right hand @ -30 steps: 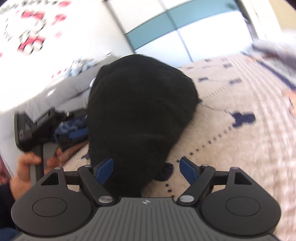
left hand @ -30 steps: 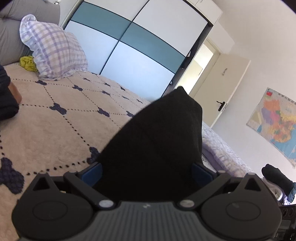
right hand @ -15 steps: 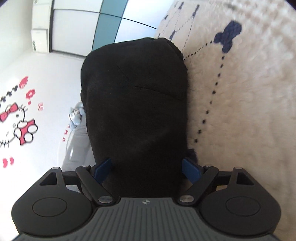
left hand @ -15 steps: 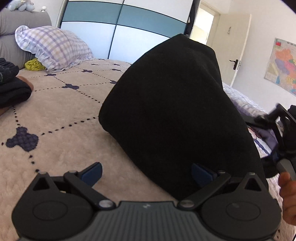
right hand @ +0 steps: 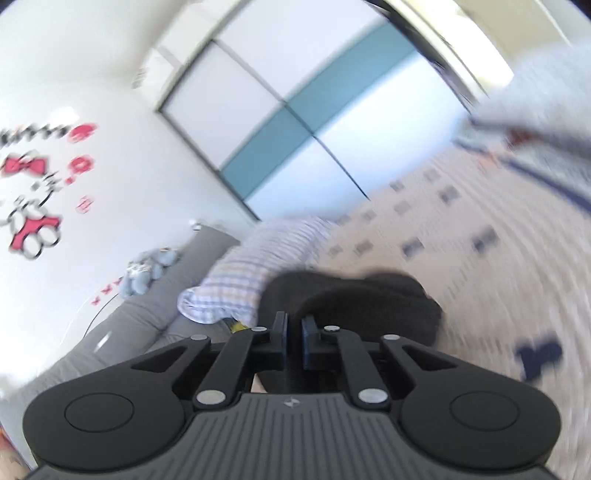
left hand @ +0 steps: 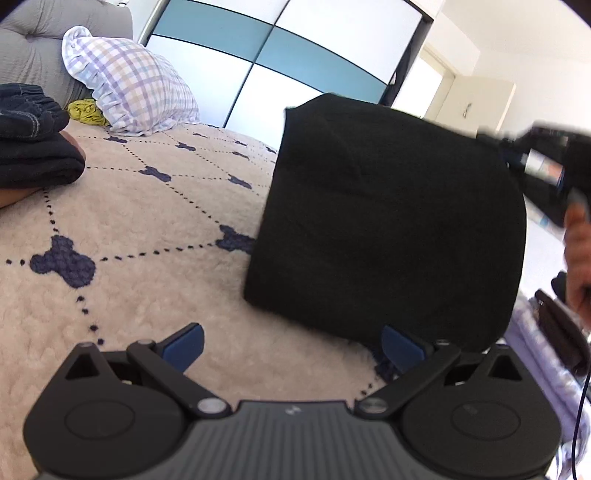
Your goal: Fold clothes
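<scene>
A folded black garment (left hand: 388, 229) hangs over the beige blanket (left hand: 129, 229), lifted at its upper right where the right gripper (left hand: 546, 166) shows, blurred. My left gripper (left hand: 291, 341) is open; the garment's lower edge lies just beyond its right fingertip, not clamped. In the right wrist view the right gripper (right hand: 293, 332) has its jaws nearly together and the black garment (right hand: 362, 306) lies just beyond them; a grip on the cloth is not clear in the blur.
A stack of folded dark clothes (left hand: 33, 147) sits at the left. A checked pillow (left hand: 133, 88) and a yellow cloth (left hand: 86, 112) lie by the grey headboard (left hand: 40, 33). Wardrobe doors (left hand: 280, 55) stand behind the bed.
My left gripper let the garment slip out from between its fingers, so it now lies farther off. My right gripper's jaws closed and its view swung up, blurred.
</scene>
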The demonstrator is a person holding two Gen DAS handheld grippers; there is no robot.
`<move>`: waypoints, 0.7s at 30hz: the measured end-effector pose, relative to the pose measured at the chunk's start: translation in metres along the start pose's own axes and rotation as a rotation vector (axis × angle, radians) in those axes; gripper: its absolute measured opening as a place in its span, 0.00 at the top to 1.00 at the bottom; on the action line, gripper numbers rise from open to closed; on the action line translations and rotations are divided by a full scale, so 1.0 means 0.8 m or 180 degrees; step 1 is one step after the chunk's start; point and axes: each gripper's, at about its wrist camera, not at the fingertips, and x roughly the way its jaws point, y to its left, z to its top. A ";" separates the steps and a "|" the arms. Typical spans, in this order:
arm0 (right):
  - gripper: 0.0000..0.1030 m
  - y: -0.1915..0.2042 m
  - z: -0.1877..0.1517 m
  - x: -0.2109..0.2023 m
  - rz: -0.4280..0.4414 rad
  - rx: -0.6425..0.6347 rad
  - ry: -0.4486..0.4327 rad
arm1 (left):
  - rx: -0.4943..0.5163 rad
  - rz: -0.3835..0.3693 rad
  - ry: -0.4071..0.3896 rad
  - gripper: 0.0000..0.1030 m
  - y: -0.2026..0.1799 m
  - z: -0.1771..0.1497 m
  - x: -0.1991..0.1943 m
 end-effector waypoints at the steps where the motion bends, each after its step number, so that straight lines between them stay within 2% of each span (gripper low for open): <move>1: 0.99 0.032 0.013 0.002 0.0107 -0.0335 0.0012 | -0.0034 -0.0022 -0.0036 0.00 0.001 0.002 -0.005; 3: 0.99 0.087 0.019 -0.010 0.0466 -0.0926 0.0136 | -0.0069 0.0002 -0.0090 0.00 0.005 0.007 -0.020; 4: 1.00 0.109 0.013 -0.013 0.0577 -0.1153 0.0292 | -0.0086 0.0049 -0.0125 0.00 0.010 0.009 -0.029; 6: 0.99 0.129 -0.008 -0.007 0.0541 -0.1440 0.0595 | -0.0104 0.0121 -0.0161 0.00 0.019 0.014 -0.044; 8: 0.91 0.099 -0.025 0.009 0.0313 -0.1277 0.0743 | -0.0067 0.0175 -0.0113 0.00 0.022 0.018 -0.050; 9: 0.83 0.080 -0.034 0.015 0.0201 -0.1162 0.0815 | -0.0026 0.0195 -0.0086 0.00 0.020 0.019 -0.050; 10: 0.74 0.049 -0.043 0.012 0.0092 -0.0925 0.0873 | 0.0023 0.0209 -0.0063 0.00 0.016 0.020 -0.050; 12: 0.64 -0.004 -0.057 0.009 -0.0137 -0.0490 0.0917 | 0.0136 0.0185 -0.0057 0.00 0.006 0.022 -0.049; 15: 0.63 -0.065 -0.076 -0.023 -0.0380 -0.0209 0.0894 | 0.0258 0.0159 -0.0060 0.00 -0.008 0.032 -0.036; 18: 0.63 -0.102 -0.083 -0.045 -0.0438 0.0016 0.0870 | 0.0177 0.0221 0.0022 0.00 -0.016 0.044 -0.011; 21: 0.61 -0.112 -0.075 -0.054 -0.0447 0.0112 0.0715 | 0.0058 0.0013 0.0098 0.00 -0.030 0.042 0.001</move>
